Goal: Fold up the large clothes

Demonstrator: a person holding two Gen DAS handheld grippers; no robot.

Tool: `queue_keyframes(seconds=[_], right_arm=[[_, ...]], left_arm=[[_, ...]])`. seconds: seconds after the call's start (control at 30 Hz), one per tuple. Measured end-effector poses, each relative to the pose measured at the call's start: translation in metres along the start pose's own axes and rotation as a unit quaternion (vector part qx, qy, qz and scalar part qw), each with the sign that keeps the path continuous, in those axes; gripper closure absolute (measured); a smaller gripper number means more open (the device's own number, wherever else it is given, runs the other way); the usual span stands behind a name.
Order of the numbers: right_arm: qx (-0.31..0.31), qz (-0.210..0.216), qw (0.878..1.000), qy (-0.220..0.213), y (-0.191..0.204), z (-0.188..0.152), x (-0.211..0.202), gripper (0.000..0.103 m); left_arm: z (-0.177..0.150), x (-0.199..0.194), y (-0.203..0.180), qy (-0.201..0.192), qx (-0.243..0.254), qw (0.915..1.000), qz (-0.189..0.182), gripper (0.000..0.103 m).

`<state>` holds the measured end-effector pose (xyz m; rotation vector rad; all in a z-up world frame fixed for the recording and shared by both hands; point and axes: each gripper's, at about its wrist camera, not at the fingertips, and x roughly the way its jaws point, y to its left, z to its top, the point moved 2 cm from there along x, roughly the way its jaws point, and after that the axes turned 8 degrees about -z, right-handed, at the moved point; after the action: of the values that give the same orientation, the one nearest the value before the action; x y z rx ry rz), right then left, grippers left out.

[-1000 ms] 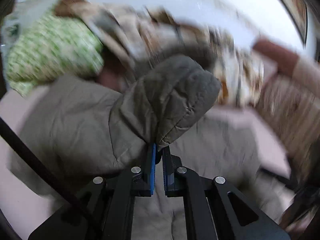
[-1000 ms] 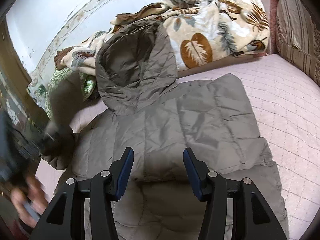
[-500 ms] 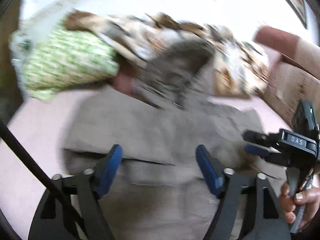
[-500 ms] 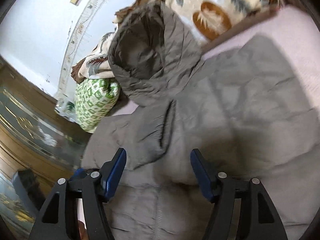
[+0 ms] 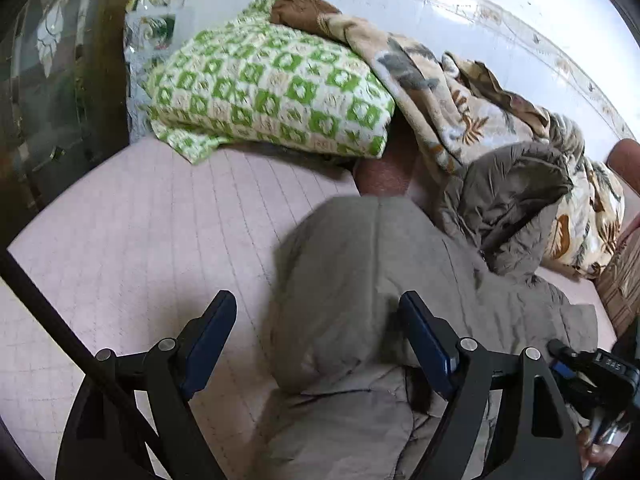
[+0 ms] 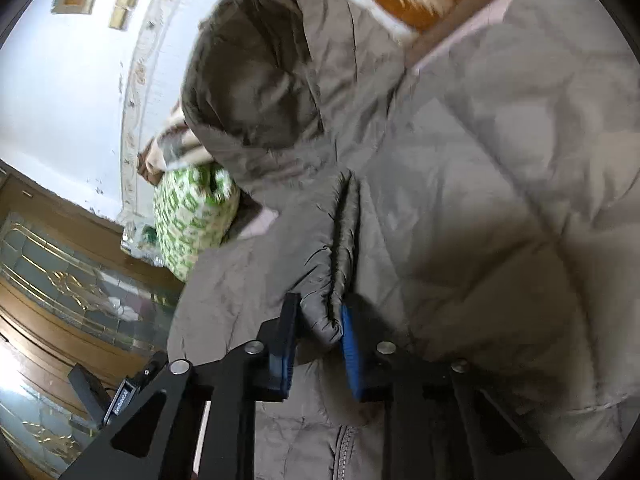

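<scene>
Grey puffer coat (image 5: 360, 280) lies spread on the pink quilted bed (image 5: 140, 220), hood (image 5: 516, 200) up toward the far edge, leaning on the leaf-print blanket (image 5: 460, 92) piled along the wall. Green-check pillow (image 5: 272, 92) sits at the far left corner, apart from the coat.

Progress, judged: early-mid. One sleeve looks already laid in over the body on the left side, since a rounded fold (image 5: 332, 320) shows there. Rest of the coat is flat, hood not tucked, no bottom-to-top fold yet. So most folds are left.

Left gripper (image 5: 316, 340) is wide, nothing pinched; the fold sits between and below its fingers but the pads are clear of it. Right gripper (image 6: 316, 340) has just been closing & now stands narrow, pinching a ridge of coat fabric (image 6: 332, 280) between its blue pads (image 6: 352, 352), so it's holding the coat.

Views differ: left wrist view shows bare bed to the left, the pillow whole, the coat's left outline, & part of the other tool (image 5: 600, 368) w/ a hand at the lower right edge. It doesn't show the pinch. Right wrist view shows the pinch close up, the quilted body (image 6: 500, 200), a zipper (image 6: 344, 448) near the bottom, a wood-and-glass cabinet (image 6: 60, 280) at left; part blurred, little bed visible
</scene>
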<state>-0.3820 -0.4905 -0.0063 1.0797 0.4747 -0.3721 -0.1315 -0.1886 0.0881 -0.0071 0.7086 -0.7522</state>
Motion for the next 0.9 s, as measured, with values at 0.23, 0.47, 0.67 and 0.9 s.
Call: queue_keyframes(seconds=[0.23, 0.47, 0.67, 0.9], right_arm=[[-0.066, -0.125, 0.984, -0.109, 0.013, 0.031, -0.08, 0.084], [-0.038, -0.247, 0.964, -0.09, -0.035, 0.045, -0.088, 0.078], [-0.011, -0.281, 0.956, -0.083, -0.047, 0.045, -0.087, 0.057], [-0.12, -0.263, 0.945, -0.151, -0.002, 0.041, -0.098, 0.037]], left_arm=[[-0.003, 0.015, -0.01, 0.026, 0.009, 0.9996, -0.01, 0.02], [-0.04, 0.064, -0.052, 0.131, 0.104, 0.985, 0.04, 0.02], [-0.044, 0.065, -0.054, 0.125, 0.132, 0.9797, 0.084, 0.02], [-0.032, 0.034, -0.081, 0.037, 0.148, 0.987, 0.053, 0.02]])
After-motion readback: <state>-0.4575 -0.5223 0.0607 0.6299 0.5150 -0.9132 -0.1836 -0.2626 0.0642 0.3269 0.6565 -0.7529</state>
